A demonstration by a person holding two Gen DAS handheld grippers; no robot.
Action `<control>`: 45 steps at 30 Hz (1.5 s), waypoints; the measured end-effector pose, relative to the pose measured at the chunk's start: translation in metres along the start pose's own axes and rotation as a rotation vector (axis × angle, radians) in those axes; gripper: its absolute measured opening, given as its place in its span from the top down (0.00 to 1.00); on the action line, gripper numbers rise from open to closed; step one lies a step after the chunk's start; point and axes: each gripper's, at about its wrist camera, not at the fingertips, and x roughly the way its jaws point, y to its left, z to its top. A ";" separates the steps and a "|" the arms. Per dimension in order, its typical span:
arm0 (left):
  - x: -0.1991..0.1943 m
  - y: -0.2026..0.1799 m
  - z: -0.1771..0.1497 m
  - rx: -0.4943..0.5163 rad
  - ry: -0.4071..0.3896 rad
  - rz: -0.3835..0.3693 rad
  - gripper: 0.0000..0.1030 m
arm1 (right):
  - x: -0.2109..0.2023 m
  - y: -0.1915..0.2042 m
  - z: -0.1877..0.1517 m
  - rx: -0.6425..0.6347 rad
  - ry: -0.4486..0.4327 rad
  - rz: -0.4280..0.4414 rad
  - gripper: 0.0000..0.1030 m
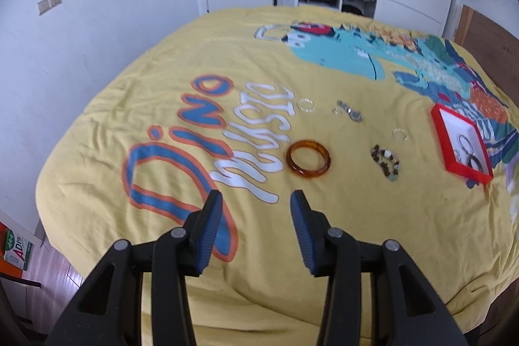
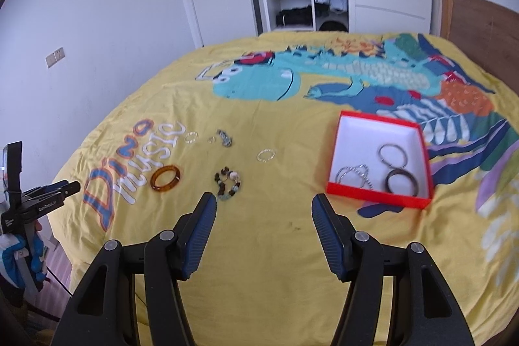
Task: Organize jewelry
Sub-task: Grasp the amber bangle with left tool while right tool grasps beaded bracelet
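An amber bangle [image 1: 308,174] [image 2: 155,181] lies on the yellow duvet [image 1: 259,297], just ahead of my left gripper [image 1: 256,200], which is open and empty. Right of the bangle sits a brown beaded bracelet [image 1: 384,166] [image 2: 227,182]. My right gripper [image 2: 264,200] hovers open over the duvet between that bracelet and the red box [image 2: 373,195] [image 1: 438,132], nothing between its fingers. The box holds a silver ring [image 2: 380,153], a dark ring [image 2: 388,182] and a silver chain bracelet [image 2: 353,174]. Farther back lie clear rings [image 1: 300,106] [image 2: 266,156] and a small chain pile [image 1: 350,112] [image 2: 224,138].
The left gripper [image 2: 65,187] shows at the far left of the right wrist view, held by a gloved hand [image 2: 19,248]. The bed's edge drops to the floor on the left. A wooden headboard [image 2: 480,31] stands at the right, with a door and an open wardrobe behind.
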 end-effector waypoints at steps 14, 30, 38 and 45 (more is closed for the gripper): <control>0.112 -0.024 0.032 -0.001 0.130 -0.031 0.60 | 0.131 0.012 0.015 -0.023 0.160 0.072 0.31; 0.214 -0.037 0.044 0.017 0.255 -0.027 0.60 | 0.266 0.056 0.012 -0.116 0.324 0.153 0.29; 0.225 -0.041 0.042 0.038 0.237 -0.007 0.60 | 0.292 0.065 0.005 -0.149 0.339 0.129 0.34; 0.224 -0.047 0.038 0.035 0.207 0.005 0.68 | 0.295 0.064 0.004 -0.160 0.331 0.093 0.72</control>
